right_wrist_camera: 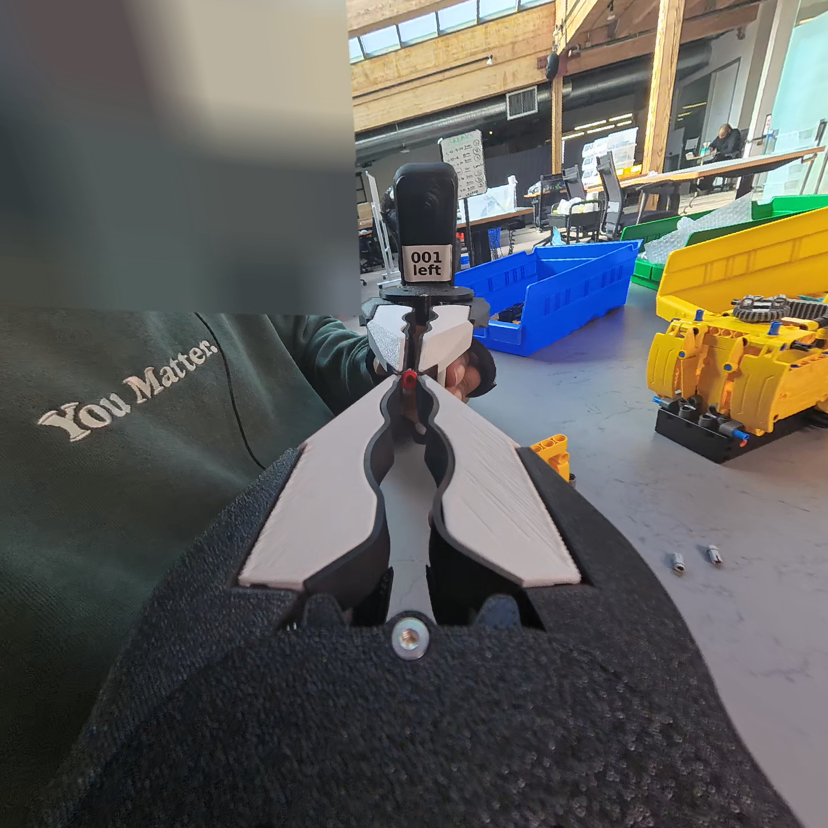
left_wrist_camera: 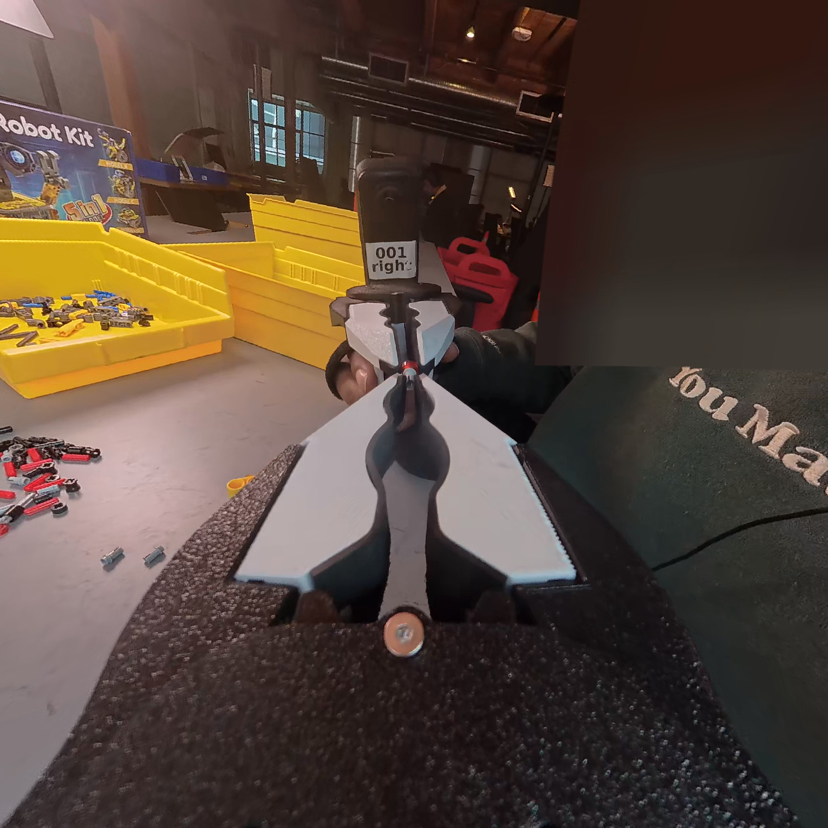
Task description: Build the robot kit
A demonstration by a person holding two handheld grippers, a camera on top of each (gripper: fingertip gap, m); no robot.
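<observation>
My two grippers face each other tip to tip above the grey table, in front of a person's dark green sweatshirt. In the left wrist view my left gripper is shut on a thin dark part between its fingers. The right gripper faces it, and a small red and grey pin sits at its tips. In the right wrist view my right gripper is shut on the red pin. The left gripper touches it from the far side. A hand holds each gripper.
At the left stand yellow bins with small parts, a toy kit box, a pile of red and black pins and two grey pins. At the right stand a yellow brick vehicle, a blue bin and a yellow beam. Less than 4 cm separates the two grippers' tips.
</observation>
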